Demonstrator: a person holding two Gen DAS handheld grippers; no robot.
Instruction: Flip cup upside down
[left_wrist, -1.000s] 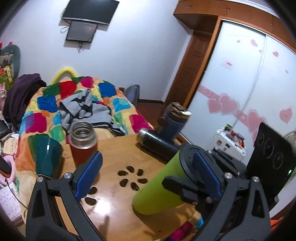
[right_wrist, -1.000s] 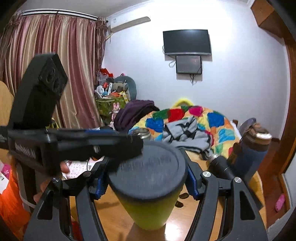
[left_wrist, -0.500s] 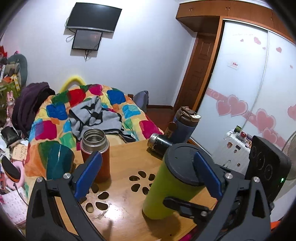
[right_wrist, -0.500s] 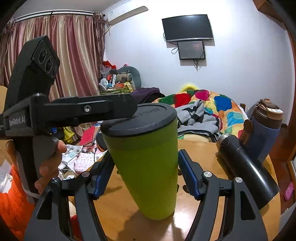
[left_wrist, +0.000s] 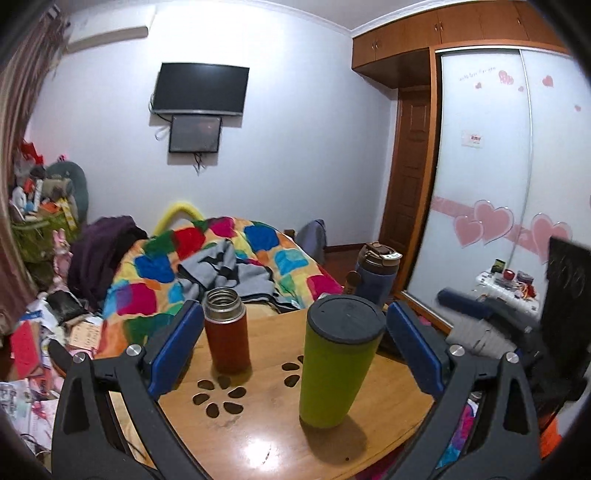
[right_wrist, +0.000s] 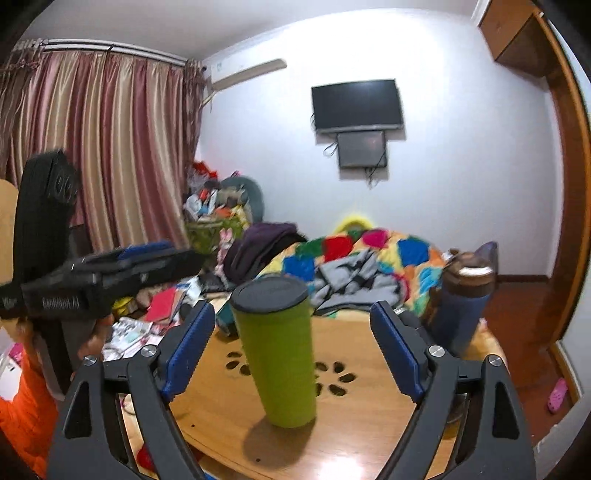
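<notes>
The green cup (left_wrist: 334, 363) stands on the wooden table (left_wrist: 266, 443) with its wide black end up and its narrow end down. It also shows in the right wrist view (right_wrist: 277, 350). My left gripper (left_wrist: 293, 350) is open, with the cup and a red flask between its fingers, touching neither. My right gripper (right_wrist: 291, 350) is open around the cup, pulled back from it. The left gripper also shows at the left of the right wrist view (right_wrist: 110, 273); the right gripper shows blurred at the right of the left wrist view (left_wrist: 491, 317).
A red flask with an open steel mouth (left_wrist: 226, 330) stands left of the cup. A blue bottle with a brown lid (left_wrist: 376, 273) stands at the table's far right. Leaf-shaped cutouts (left_wrist: 221, 397) mark the table. A bed with a colourful quilt (left_wrist: 221, 258) lies behind.
Both grippers have drawn back from the cup and it now stands free on the table. One second ago the cup was tilted between my right gripper's fingers.
</notes>
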